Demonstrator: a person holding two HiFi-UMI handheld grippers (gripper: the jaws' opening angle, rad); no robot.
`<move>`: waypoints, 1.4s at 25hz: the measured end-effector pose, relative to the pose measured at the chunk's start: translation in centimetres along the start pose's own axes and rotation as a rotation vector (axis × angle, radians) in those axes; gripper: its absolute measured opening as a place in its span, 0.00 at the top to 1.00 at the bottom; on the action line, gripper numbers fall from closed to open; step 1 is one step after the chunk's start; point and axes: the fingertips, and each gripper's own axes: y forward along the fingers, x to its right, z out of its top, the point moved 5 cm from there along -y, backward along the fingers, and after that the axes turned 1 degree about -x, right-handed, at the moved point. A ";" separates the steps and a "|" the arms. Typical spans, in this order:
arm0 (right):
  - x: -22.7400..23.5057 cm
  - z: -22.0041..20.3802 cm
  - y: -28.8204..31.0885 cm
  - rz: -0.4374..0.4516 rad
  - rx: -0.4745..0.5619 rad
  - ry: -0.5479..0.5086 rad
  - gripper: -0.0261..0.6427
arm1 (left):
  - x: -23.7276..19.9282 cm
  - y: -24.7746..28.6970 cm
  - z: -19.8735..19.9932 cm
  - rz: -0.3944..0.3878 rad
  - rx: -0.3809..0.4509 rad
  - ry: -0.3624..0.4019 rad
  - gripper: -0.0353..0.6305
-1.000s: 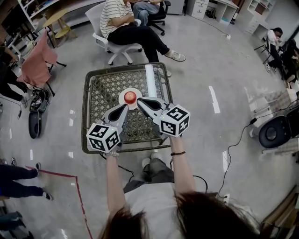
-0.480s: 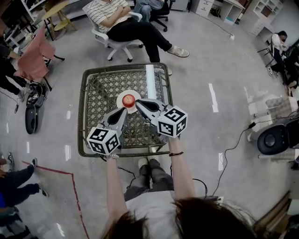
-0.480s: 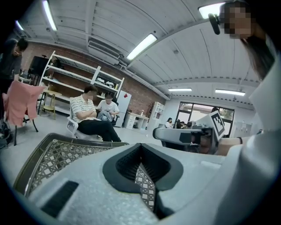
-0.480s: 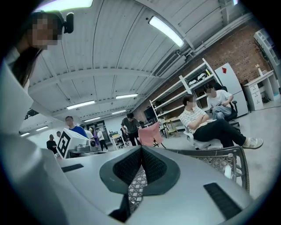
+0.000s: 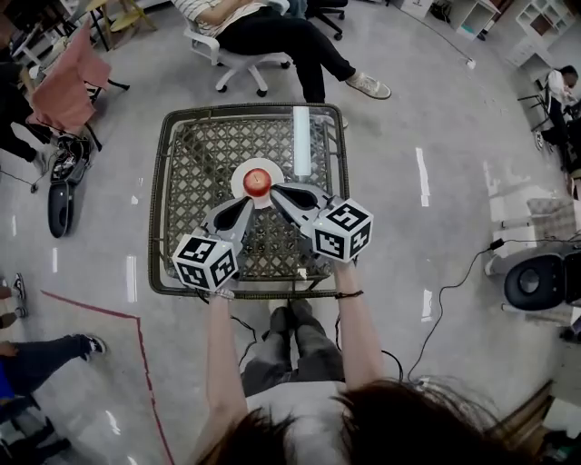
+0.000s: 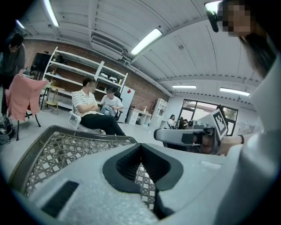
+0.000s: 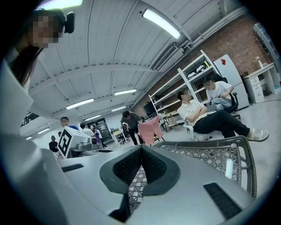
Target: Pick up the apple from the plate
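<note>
The apple (image 5: 258,180) sits on its plate (image 5: 238,183), a little above the middle of the lattice surface (image 5: 195,163) in the head view, and nothing touches it.

Over the last second the head camera has followed the two grippers in. The surface now fills more of the frame, and the seated person (image 5: 272,27) has slid up to the top edge. The apple has not shifted on the plate. Both grippers have edged slightly nearer and keep the same V shape.

The left gripper (image 5: 249,202) points up and to the right, its tip just beside the plate's lower rim. The right gripper (image 5: 276,189) comes in from the lower right, and its tip overlaps the rim just beside the apple. From above it cannot be told whether either tip touches the plate.

In the left gripper view the dark fingers (image 6: 125,166) are pressed together with nothing between them. Only a sliver of lattice shows through the slit below them. The right gripper's fingers (image 7: 127,169) look the same in its own view: closed and empty. Neither gripper view shows the apple.

For the task, this likely means the approach is nearly done but the grasp has not begun. One gripper's fingers would have to spread wide before they could go round the apple. Which gripper will take it is not clear, though the right tip looks the closer. The apple is round, so a nudge from a closed tip could roll it across the plate.
</note>
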 end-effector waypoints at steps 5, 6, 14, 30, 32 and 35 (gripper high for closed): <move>0.9 -1.1 1.3 0.010 -0.025 0.009 0.95 | -1.1 0.7 -1.0 0.011 -0.021 -0.005 0.93; 1.1 -1.4 1.5 0.012 -0.028 0.013 0.95 | -1.3 0.9 -1.3 0.012 -0.027 -0.004 0.93; 2.8 -4.2 2.5 0.020 -0.064 0.031 0.95 | -3.1 2.1 -4.1 0.065 -0.062 -0.008 0.93; 6.0 -7.7 3.7 -0.005 -0.085 0.071 0.95 | -6.3 5.1 -7.2 0.118 -0.147 0.062 0.93; 6.3 -8.0 3.9 -0.008 -0.088 0.069 0.95 | -6.6 5.4 -7.6 0.122 -0.153 0.069 0.91; 6.7 -8.7 4.0 -0.012 -0.095 0.069 0.95 | -7.0 5.8 -8.1 0.131 -0.165 0.071 0.79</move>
